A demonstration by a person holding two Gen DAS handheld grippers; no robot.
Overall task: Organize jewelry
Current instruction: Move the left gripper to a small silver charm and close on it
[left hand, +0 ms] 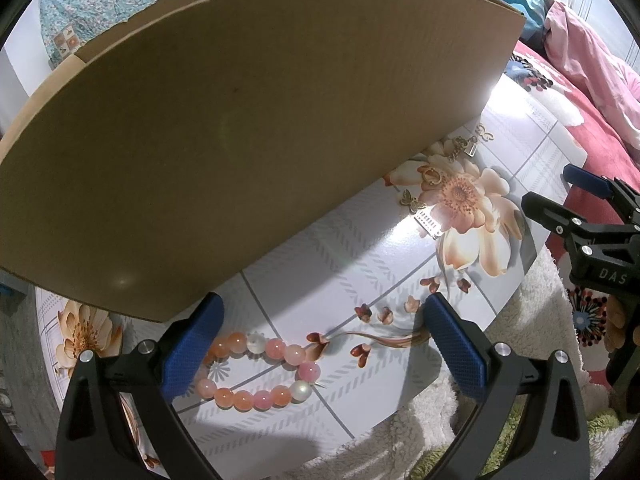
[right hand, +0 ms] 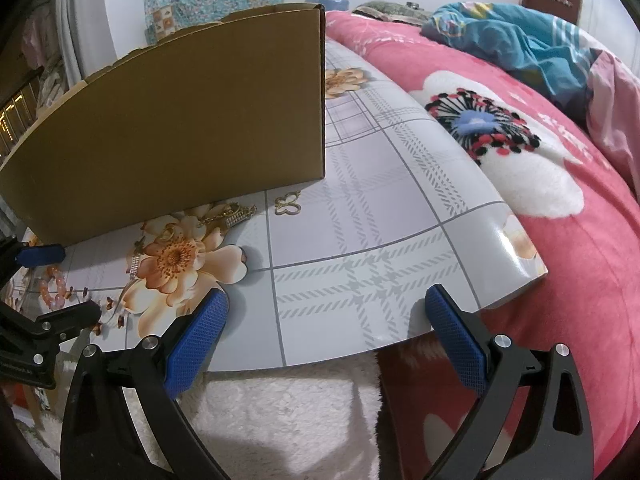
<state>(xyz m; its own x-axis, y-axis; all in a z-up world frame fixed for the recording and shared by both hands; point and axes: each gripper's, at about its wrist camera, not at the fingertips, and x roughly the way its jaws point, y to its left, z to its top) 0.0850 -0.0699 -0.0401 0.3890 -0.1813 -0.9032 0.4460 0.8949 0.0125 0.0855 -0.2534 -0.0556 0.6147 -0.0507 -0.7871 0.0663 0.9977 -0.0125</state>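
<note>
**Pink glass beads between the left jaws; gold pieces off to the right**

Pink-and-orange round-bead bracelet (left hand: 260, 372) lies flat on the floral-print glossy board (left hand: 340, 288), directly under the left gripper (left hand: 320, 344). Jaws spread wide, nothing held. The loop sits toward the left blue pad (left hand: 192, 348), partly hidden behind it; its long axis runs crosswise, pad to pad. Beads glossy, a couple milky white, the string slack and folded into a narrow oval.

Ahead of that gripper stands a tall brown cardboard box (left hand: 240, 128), wall upright, interior unseen.

Further right, near the box's foot: small gold-coloured chain and charm pieces (right hand: 232, 214) and a gold butterfly-outline charm (right hand: 288, 204), scattered over a printed flower.

Right gripper (right hand: 324, 340) hovers at the board's near edge, jaws apart, empty, well short of the gold pieces.

Judgement: the left gripper is nearer the bracelet; a short drop and a shift leftward would centre it.
</note>
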